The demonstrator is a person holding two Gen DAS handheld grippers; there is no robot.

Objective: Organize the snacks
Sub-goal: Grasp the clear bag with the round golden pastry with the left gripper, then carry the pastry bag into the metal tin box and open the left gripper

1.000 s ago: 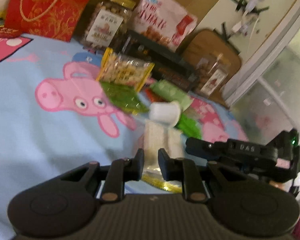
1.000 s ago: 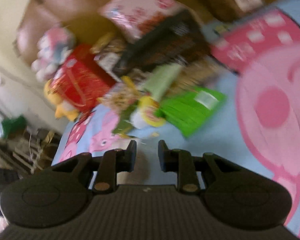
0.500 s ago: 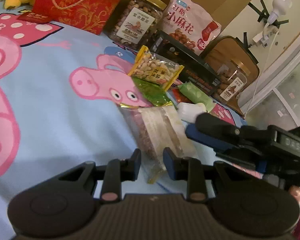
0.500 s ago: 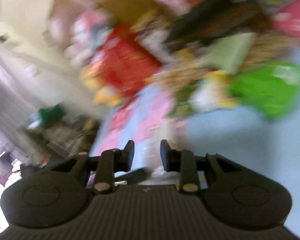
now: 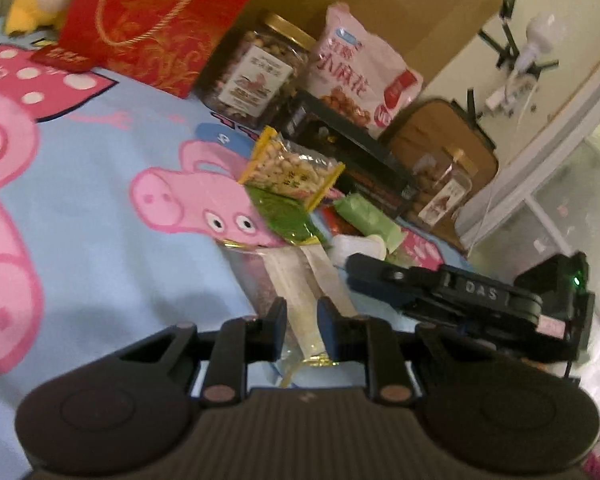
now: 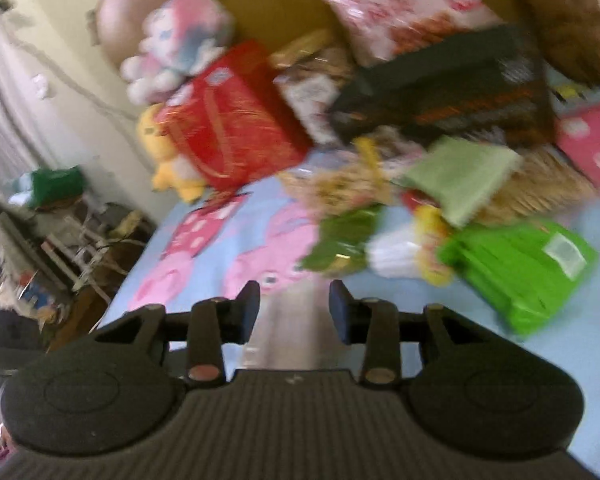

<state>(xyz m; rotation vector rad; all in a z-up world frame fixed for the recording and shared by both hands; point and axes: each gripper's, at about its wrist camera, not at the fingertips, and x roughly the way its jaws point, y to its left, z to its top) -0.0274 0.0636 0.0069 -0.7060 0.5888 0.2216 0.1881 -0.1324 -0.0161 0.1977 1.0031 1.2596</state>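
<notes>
- Pinching the near end of a clear snack bag [image 5: 300,292], my left gripper [image 5: 302,330] has its jaws squeezed almost shut on it. They closed in just now.
- The bag has a pale strip down its middle and brown bits inside. It lies on the blue pig blanket [image 5: 100,208] and runs away from my left jaws toward the pile.
- Past the far end of the bag lie a dark green packet [image 5: 286,216] and a yellow bag of peanuts [image 5: 290,172], one on top of the other.
- Just to the right of the bag sits a small white cup [image 5: 354,246], with a light green packet [image 5: 370,218] behind it.
- My right gripper [image 6: 294,308] has been opening, and its jaws now stand apart. The bag shows as a blur between them, but the pads do not press it.
- In the left view, my right gripper's dark finger [image 5: 384,276] pokes in from the right, close to the bag.
- Off to the right of my right jaws lies a bright green bag [image 6: 516,272].
- Far ahead stand a red gift bag [image 5: 152,20], a jar of nuts [image 5: 256,70] and a pink snack bag [image 5: 360,68].
</notes>
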